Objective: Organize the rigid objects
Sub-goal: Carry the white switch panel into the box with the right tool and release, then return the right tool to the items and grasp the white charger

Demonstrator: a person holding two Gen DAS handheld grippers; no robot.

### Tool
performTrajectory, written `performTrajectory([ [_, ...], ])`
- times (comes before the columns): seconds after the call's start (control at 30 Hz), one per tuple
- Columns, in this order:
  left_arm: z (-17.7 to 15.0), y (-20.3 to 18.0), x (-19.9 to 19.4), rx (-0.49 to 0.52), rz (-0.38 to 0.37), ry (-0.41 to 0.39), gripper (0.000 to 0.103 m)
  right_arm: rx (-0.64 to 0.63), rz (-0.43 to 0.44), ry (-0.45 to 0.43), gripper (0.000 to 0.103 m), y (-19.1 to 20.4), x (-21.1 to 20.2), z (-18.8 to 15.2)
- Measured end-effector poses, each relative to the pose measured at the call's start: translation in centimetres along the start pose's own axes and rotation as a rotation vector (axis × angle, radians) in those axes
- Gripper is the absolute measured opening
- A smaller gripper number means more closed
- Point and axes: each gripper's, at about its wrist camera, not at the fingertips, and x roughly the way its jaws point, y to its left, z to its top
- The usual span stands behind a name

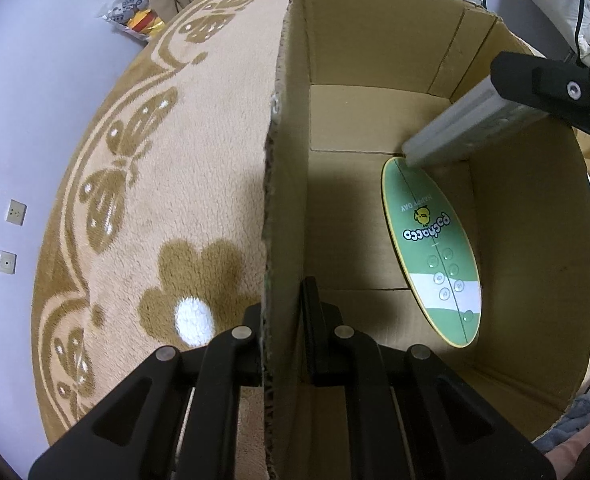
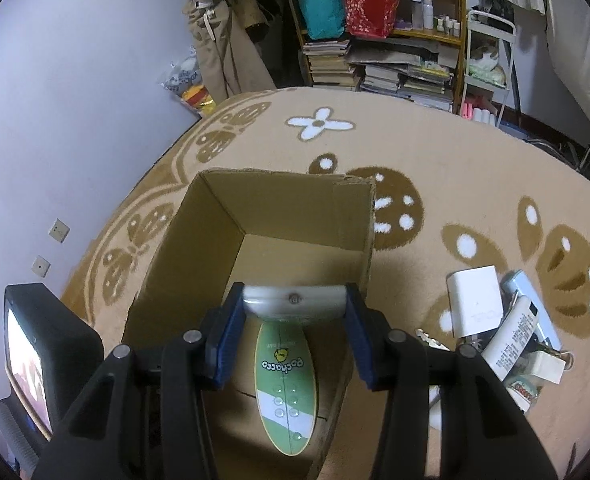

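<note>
An open cardboard box (image 1: 375, 40) stands on the patterned carpet (image 1: 167, 200). My left gripper (image 1: 283, 320) is shut on the box's left wall near the top edge, one finger inside and one outside. A green oval board (image 1: 431, 240) printed "Pochacco" lies flat on the box floor. My right gripper (image 2: 293, 310) is shut on a long silver-grey flat object (image 2: 293, 300), held over the box (image 2: 215, 248) above the oval board (image 2: 285, 392). In the left wrist view that grey object (image 1: 455, 128) slants down into the box, its lower end at the board's far tip.
A pile of small items lies on the carpet right of the box: a white box (image 2: 473, 300), a white tube (image 2: 511, 336), a light blue case (image 2: 531, 296) and a round tin (image 2: 523, 392). A crowded bookshelf (image 2: 375, 40) stands behind. The wall runs along the left.
</note>
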Motion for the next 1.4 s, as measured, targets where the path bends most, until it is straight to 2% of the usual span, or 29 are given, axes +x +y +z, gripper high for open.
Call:
performTrajectory([
  [0.2, 0.0, 0.0, 0.1, 0.003, 0.005, -0.001, 0.010, -0.020, -0.019, -0.039, 0.054, 0.1, -1.1, -0.1],
  [0.33, 0.0, -0.3, 0.0, 0.010, 0.010, -0.004, 0.010, -0.025, -0.014, -0.079, 0.079, -0.1, -2.5, 0.0],
  [0.47, 0.1, -0.1, 0.0, 0.000, 0.002, -0.001, 0.010, -0.036, -0.004, -0.113, 0.090, -0.6, -4.3, 0.0],
  [0.53, 0.1, -0.1, 0.0, -0.001, 0.009, -0.004, 0.010, -0.045, -0.034, -0.121, 0.096, -1.1, -5.0, 0.2],
  [0.73, 0.1, -0.1, 0.0, 0.001, 0.011, -0.004, 0.010, -0.051, -0.102, -0.135, 0.096, -3.1, -6.1, 0.3],
  [0.93, 0.1, -0.1, 0.0, 0.002, 0.016, -0.003, 0.010, -0.035, -0.174, -0.172, 0.096, -6.6, -7.0, -1.3],
  [1.07, 0.0, -0.2, -0.1, 0.005, 0.017, -0.004, 0.010, 0.020, -0.179, -0.133, 0.096, -9.4, -6.4, -2.3],
  [1.4, 0.0, -0.1, 0.1, 0.001, 0.015, -0.002, 0.010, 0.119, -0.271, -0.069, 0.096, -15.0, -4.3, -5.4],
])
